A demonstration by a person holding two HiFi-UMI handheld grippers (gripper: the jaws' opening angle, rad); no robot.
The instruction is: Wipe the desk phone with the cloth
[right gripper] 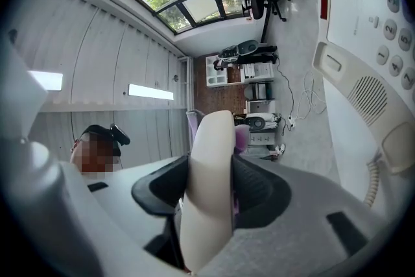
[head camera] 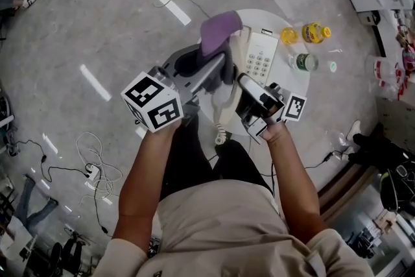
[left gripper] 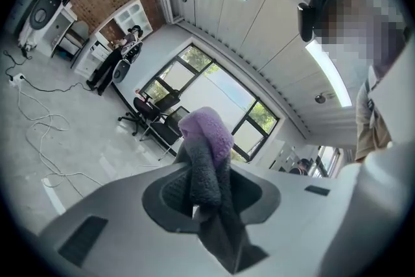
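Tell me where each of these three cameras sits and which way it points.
Head view: on the person's head, facing down at the table and desk phone; both forearms, left gripper and right gripper show.
Left gripper view: rides the left gripper, looking along jaws shut on the cloth, toward windows; the person's torso at right.
Right gripper view: rides the right gripper, looking along jaws clamping the handset; desk phone at right, person at left.
Shared: head and right gripper views both show the desk phone.

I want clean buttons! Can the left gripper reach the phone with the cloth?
Probably yes. The left gripper holds the cloth near the phone, and the right gripper holds the handset off the keypad.
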